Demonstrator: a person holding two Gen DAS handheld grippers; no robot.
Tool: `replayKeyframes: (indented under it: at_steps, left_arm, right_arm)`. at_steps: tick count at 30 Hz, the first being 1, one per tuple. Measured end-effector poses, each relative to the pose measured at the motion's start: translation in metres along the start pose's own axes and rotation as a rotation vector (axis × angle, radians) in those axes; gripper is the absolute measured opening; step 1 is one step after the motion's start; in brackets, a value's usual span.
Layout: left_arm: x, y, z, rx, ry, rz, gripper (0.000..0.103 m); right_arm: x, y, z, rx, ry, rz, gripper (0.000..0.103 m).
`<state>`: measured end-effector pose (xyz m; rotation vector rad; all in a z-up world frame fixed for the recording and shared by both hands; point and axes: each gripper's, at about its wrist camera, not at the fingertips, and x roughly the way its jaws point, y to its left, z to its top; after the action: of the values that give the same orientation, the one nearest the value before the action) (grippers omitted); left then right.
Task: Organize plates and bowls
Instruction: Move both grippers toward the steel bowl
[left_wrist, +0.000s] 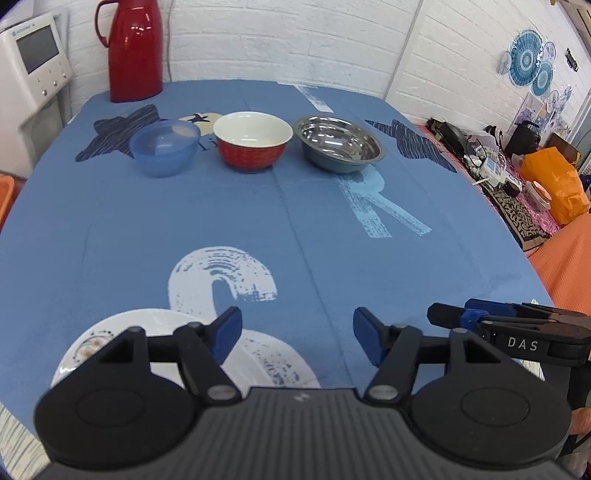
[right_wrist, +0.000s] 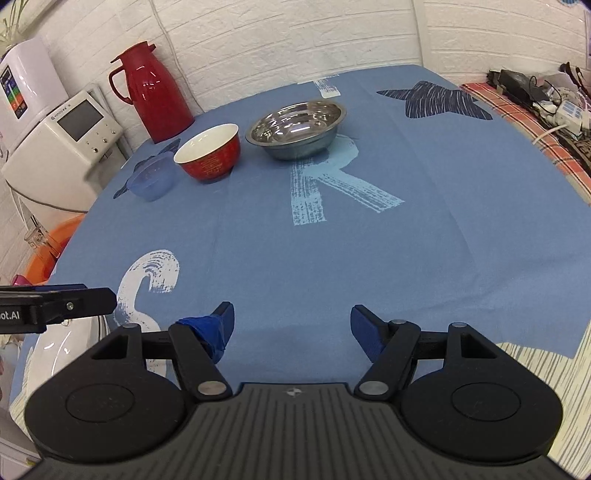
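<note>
A table covered by a blue printed cloth (left_wrist: 147, 229) fills both views. At its far edge stands a tall red plastic thermos jug (left_wrist: 133, 48). In front of it, three empty bowls sit upright in a row, close together but apart: a wide shiny steel bowl (left_wrist: 338, 143), a red ceramic bowl with a white inside (left_wrist: 253, 140), and a small translucent blue plastic bowl (left_wrist: 164, 147). At the near edge lies a flat white plate with a small printed motif (left_wrist: 110, 343), partly hidden under the left gripper (left_wrist: 295, 336). Both it and the right gripper (right_wrist: 291, 328) hover low with jaws spread wide, holding nothing.

Judgement: stacking probably comes next. Approach a bowl rim from above, one finger inside and one outside, closing gently; steel may slip.
</note>
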<state>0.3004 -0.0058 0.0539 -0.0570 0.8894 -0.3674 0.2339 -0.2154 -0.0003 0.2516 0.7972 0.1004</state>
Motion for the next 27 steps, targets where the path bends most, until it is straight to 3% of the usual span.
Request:
replayKeyframes:
  at_steps: [8,14,17,20,27]
  left_arm:
    - [0.026,-0.023,0.013,0.03,0.042,-0.004,0.068]
    - [0.051,-0.025,0.038,0.007,0.082,-0.001,0.068]
    - [0.071,-0.022,0.06,-0.078,0.103,-0.039,0.068]
    - [0.093,-0.015,0.085,-0.233,0.093,-0.083,0.068]
    - [0.135,-0.01,0.127,-0.48,0.021,-0.063,0.068]
  right_arm:
    - [0.014,-0.024,0.007,0.043,0.05,0.022,0.056]
    - [0.029,-0.032,0.037,-0.014,0.014,0.001,0.056]
    - [0.043,-0.036,0.068,-0.015,-0.01,-0.007,0.056]
    - [0.061,-0.03,0.104,-0.05,-0.032,-0.027,0.056]
    - [0.113,-0.022,0.181,-0.172,-0.033,-0.106,0.056]
